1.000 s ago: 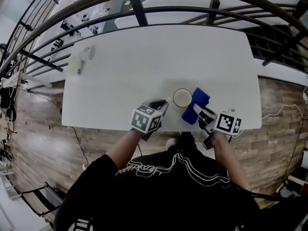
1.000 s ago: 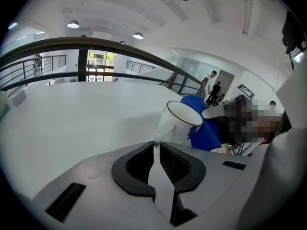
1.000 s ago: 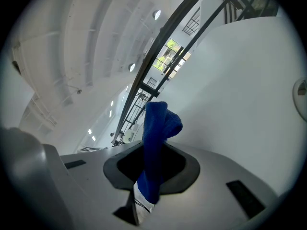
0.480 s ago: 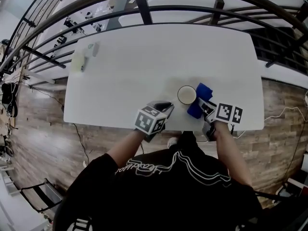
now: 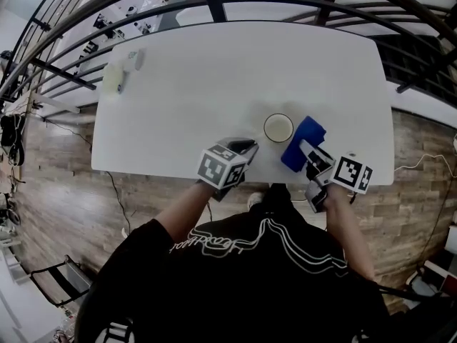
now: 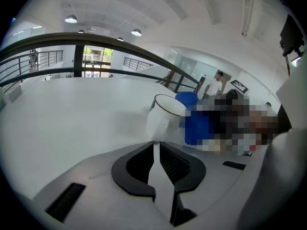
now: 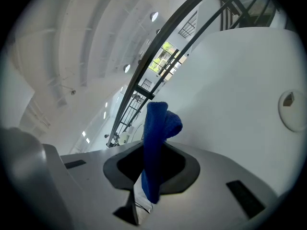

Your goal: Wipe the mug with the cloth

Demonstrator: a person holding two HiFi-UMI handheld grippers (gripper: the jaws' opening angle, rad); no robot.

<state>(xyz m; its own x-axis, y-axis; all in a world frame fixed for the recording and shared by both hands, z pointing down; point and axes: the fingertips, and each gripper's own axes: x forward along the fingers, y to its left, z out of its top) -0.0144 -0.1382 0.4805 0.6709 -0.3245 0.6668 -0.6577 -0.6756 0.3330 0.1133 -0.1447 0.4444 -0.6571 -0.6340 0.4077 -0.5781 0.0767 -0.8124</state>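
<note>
mug [image 5: 278, 128]: white, upright, mouth open to the head view, standing on the near half of the white table [image 5: 214, 77], between the two grippers. cloth [image 5: 305, 140]: blue, folded, just beside the mug on its right; from the head view it cannot be settled whether the fold touches the mug wall. right gripper [image 5: 308, 154]: jaws pinched on the near end of the cloth, which stands up out of them as a doubled flap in the right gripper view. left gripper [image 5: 241, 148]: jaws drawn almost together, only a thin slit between the pads, nothing seen in that slit but pale table; the mug rises just past the tips in the left gripper view, near them, apparently not gripped. far left corner of the table: a few small pale items [image 5: 118, 77], well apart from the work. beyond the table edge: dark railing [image 5: 214, 6] and wood floor.

step in hand, as judged: the cloth is taken up and brought alongside the mug; wiping contact is not shown. the next move calls for pressing the free flap against the mug wall or rim and sweeping it round, while the left gripper steadies the mug, since a light upright mug would likely slide or tip under a sideways push.
</note>
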